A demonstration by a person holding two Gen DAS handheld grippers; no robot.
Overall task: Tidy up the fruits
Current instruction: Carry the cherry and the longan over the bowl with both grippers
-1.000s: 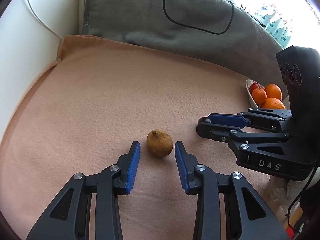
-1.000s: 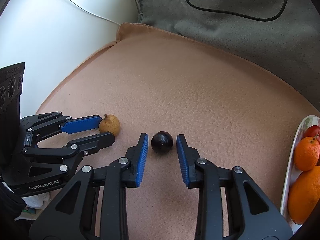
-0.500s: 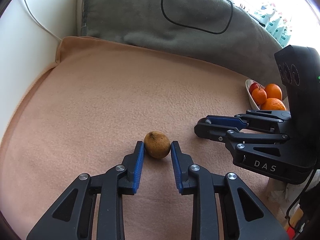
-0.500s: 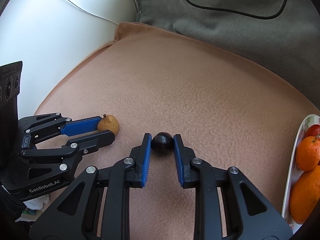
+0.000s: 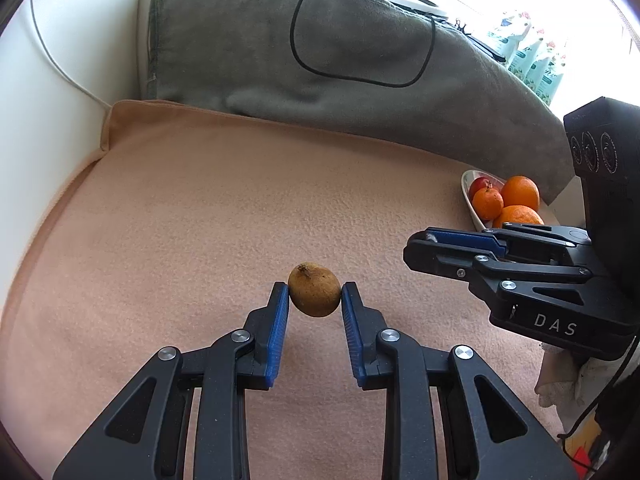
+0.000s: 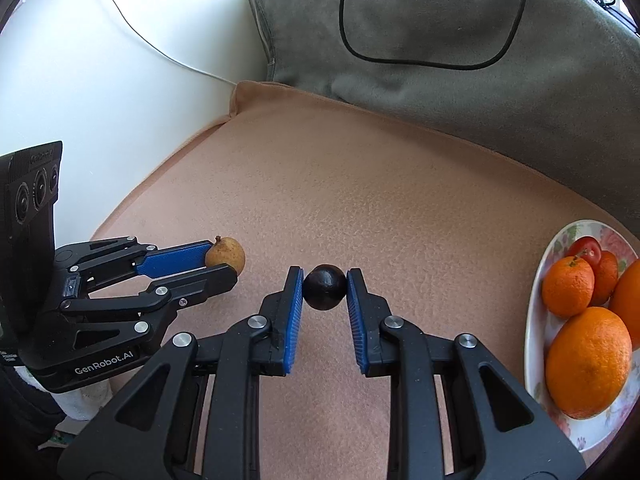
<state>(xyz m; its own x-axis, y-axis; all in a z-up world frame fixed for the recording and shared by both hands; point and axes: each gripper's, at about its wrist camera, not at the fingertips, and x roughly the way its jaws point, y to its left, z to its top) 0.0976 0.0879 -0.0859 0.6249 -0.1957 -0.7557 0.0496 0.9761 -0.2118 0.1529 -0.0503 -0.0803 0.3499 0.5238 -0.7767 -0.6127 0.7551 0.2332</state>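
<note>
Oranges (image 6: 586,362) already fill your plate (image 6: 534,344); left gripper (image 5: 314,295) clamps pear (image 5: 314,294), right gripper (image 6: 324,287) clamps plum (image 6: 324,287), both undelivered.

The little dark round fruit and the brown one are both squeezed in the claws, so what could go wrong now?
1. The small dark round fruit sits at the very tips of the right gripper, so it might slip out.
2. The brown speckled pear-like fruit in the left gripper is likewise held only at the tips.
3. The flowered white plate is already crowded with oranges, so added fruit could roll off.
</note>
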